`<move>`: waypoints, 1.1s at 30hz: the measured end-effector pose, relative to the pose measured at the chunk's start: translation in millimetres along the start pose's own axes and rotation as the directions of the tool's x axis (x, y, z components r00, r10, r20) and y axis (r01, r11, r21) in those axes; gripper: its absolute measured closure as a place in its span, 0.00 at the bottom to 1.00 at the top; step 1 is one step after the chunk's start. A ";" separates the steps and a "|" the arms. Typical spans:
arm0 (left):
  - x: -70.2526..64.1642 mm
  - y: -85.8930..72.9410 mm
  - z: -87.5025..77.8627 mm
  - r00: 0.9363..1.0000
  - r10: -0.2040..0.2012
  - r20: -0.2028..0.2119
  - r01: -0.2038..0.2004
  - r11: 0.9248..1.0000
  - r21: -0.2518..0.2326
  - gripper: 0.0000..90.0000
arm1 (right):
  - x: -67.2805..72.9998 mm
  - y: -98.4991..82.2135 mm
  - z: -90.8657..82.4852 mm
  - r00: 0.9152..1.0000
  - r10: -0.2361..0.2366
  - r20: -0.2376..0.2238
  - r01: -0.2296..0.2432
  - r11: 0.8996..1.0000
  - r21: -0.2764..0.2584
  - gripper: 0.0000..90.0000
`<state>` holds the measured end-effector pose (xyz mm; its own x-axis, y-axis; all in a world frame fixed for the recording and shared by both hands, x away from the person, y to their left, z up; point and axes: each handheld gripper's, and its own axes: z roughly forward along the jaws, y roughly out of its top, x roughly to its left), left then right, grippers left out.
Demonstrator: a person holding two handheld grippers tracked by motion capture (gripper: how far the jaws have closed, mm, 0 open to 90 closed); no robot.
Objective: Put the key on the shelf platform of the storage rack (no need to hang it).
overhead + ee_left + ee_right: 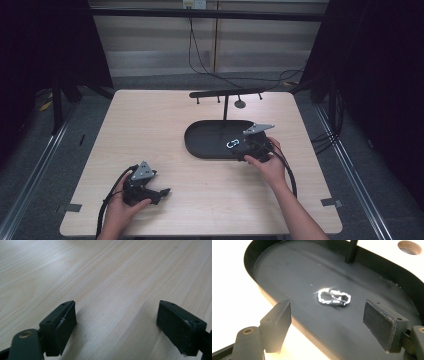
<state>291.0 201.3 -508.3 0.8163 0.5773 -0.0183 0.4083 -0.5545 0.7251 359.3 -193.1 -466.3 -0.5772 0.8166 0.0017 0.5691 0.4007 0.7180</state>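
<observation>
A small shiny silver chain piece (333,297) lies on the floor of a black oval tray (287,270), and glints in the high view as the chain (232,144) inside the tray (200,137). My right gripper (328,322) hovers over the tray's near edge, open, with the chain just beyond its jaws and untouched. From above, the right gripper (248,145) sits at the tray's right end. My left gripper (162,192) rests low over the table's front left, open over bare wood (112,290), as the left gripper (116,327) holds nothing.
A thin black post rises from the tray to a horizontal bar with small pegs (226,93) at the back of the light wooden table (150,125). A round hole (409,247) marks the table beyond the tray. Cables trail from both grippers.
</observation>
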 end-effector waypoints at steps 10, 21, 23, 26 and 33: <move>0.0 0.0 0.0 1.000 0.000 0.000 0.000 1.000 0.001 0.18 | 0.6 -12.1 -9.5 1.000 0.005 -0.014 -0.005 1.000 -0.003 0.25; 0.0 0.0 0.0 1.000 0.000 0.000 0.000 1.000 -0.001 0.18 | 2.7 -23.9 -21.0 1.000 0.011 -0.023 -0.011 1.000 -0.023 0.25; 0.1 0.0 0.1 1.000 0.001 0.000 -0.001 1.000 -0.001 0.18 | 3.0 -26.2 -22.6 1.000 0.014 -0.027 -0.015 1.000 -0.024 0.25; 0.1 0.0 0.1 1.000 0.001 0.000 -0.001 1.000 -0.001 0.18 | 2.7 -29.5 -24.5 0.999 0.015 -0.029 -0.015 1.000 -0.021 0.25; 0.0 0.0 0.1 1.000 0.000 0.000 0.000 1.000 -0.001 0.18 | 2.8 -34.9 -30.1 0.999 0.025 -0.030 -0.025 0.999 -0.030 0.25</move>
<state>291.0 201.2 -508.3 0.8160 0.5777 -0.0183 0.4082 -0.5536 0.7259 320.2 -217.2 -470.4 -0.5803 0.8134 0.0401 0.5656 0.3671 0.7385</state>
